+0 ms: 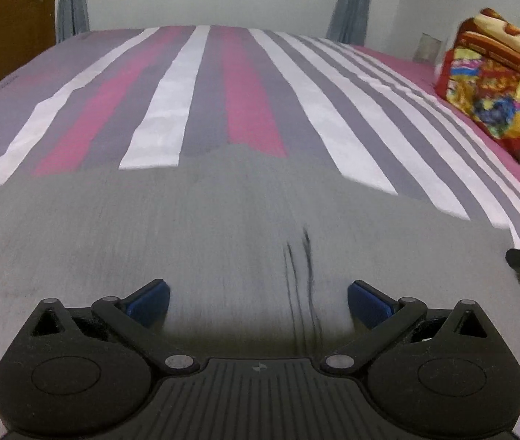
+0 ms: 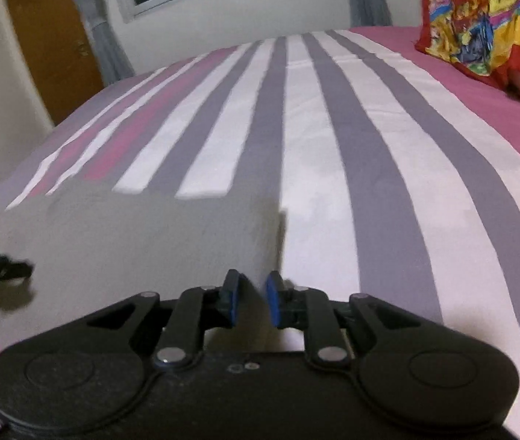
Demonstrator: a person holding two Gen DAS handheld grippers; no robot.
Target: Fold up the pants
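The flat grey cloth pants point(image 1: 223, 227) stretch sideways under both tongs: left tongs point(image 1: 258, 302) released over their middle, right tongs point(image 2: 251, 302) nearly clenched, grasping nothing, at their right edge.

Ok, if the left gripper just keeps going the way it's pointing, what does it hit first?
Most likely the grey pants: the left gripper points down at that cloth, jaws wide apart and nothing between them. How far off is unclear.

Striped bed point(image 1: 194, 84) under grey pants point(image 1: 223, 227)
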